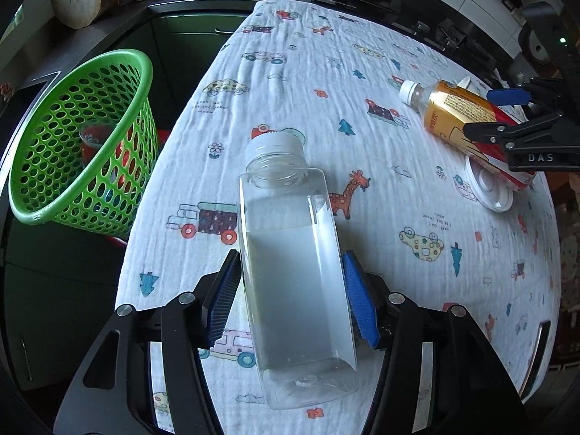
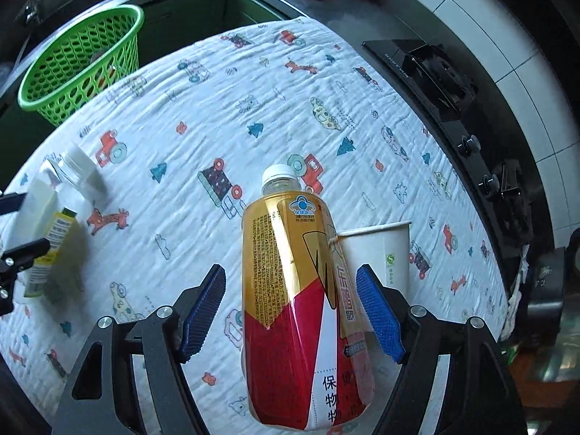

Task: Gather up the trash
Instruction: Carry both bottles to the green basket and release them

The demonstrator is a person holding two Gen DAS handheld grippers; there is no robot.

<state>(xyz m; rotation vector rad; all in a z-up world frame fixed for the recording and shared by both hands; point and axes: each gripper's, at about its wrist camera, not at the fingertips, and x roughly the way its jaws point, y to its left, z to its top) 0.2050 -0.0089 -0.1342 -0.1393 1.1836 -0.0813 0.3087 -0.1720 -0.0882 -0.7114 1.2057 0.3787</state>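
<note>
My left gripper (image 1: 291,275) is shut on a clear square plastic bottle (image 1: 295,272) with a white cap, its blue pads pressing both sides. The bottle also shows at the left of the right wrist view (image 2: 54,210). My right gripper (image 2: 290,288) is open, with its fingers on either side of a gold-and-red drink bottle (image 2: 297,308) lying on the cloth; gaps show on both sides. That bottle and the right gripper (image 1: 482,114) show at the right of the left wrist view. A green perforated basket (image 1: 83,137) stands off the table's left edge, with a red item inside.
A white paper cup (image 2: 380,253) lies on its side just right of the gold bottle. The table carries a white cloth (image 1: 308,83) printed with cars and animals. A black stove (image 2: 435,72) and a dark counter run along the far and right sides.
</note>
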